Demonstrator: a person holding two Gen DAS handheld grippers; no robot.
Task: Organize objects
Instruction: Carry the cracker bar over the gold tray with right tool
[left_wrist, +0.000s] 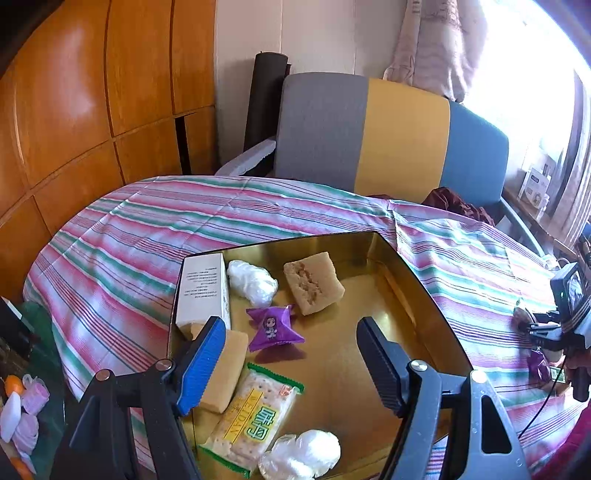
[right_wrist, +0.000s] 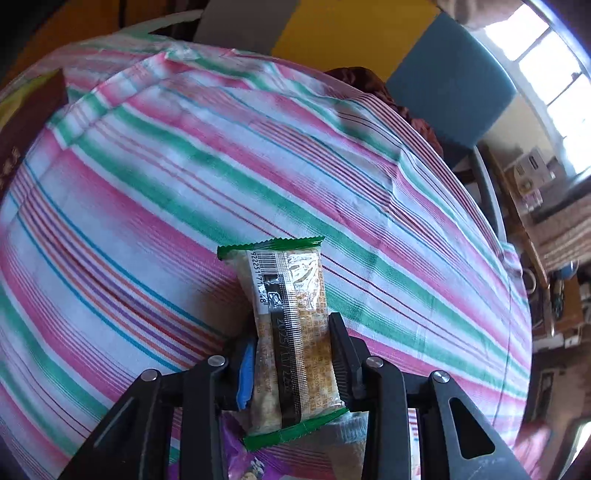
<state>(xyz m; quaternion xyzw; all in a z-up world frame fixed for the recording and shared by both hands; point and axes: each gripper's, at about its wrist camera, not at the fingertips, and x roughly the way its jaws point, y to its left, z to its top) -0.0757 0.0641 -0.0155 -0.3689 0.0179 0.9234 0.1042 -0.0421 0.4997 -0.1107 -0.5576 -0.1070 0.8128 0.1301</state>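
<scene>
Gold tray (left_wrist: 424, 295) with box (left_wrist: 205, 291), purple candy (left_wrist: 273, 328), cracker pack (left_wrist: 255, 413); left jaws apart, right jaws clamping wrapped cracker (right_wrist: 291, 332).

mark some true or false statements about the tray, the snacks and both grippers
1. The right gripper is shut on a cracker pack. True.
2. The left gripper holds the purple candy. False: it is open and holds nothing; the candy lies in the tray.
3. The tray is gold inside. True.
4. The white box lies on the cloth outside the tray. False: it is in the tray's left corner.
5. The held pack's ends are green. True.
</scene>
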